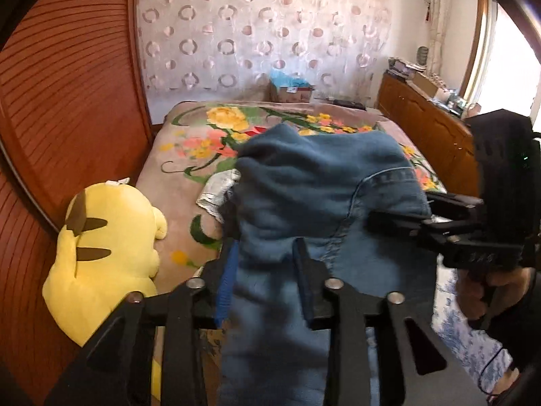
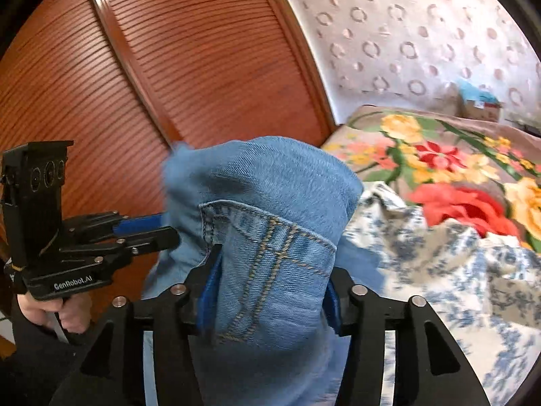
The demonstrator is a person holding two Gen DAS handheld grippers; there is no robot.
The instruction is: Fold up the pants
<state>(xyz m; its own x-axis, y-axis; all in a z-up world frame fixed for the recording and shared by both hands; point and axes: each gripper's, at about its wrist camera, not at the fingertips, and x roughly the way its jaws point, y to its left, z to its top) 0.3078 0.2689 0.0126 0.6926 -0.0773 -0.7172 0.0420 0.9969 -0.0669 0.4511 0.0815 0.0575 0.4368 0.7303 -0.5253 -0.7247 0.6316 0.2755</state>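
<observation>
Two tools hold up the blue jeans (image 1: pixel 321 182) over the bed (image 1: pixel 189 155) with its flower blanket. The left tool (image 1: pixel 265 257) has denim bunched between its fingers, and the right tool (image 2: pixel 270 270) has the stitched waist part between its fingers too. I cannot tell if the pads squeeze the cloth or just sit beside it.

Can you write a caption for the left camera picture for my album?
Two tongs carry blue jeans over a flowery bed, beside a yellow plush toy.
</observation>
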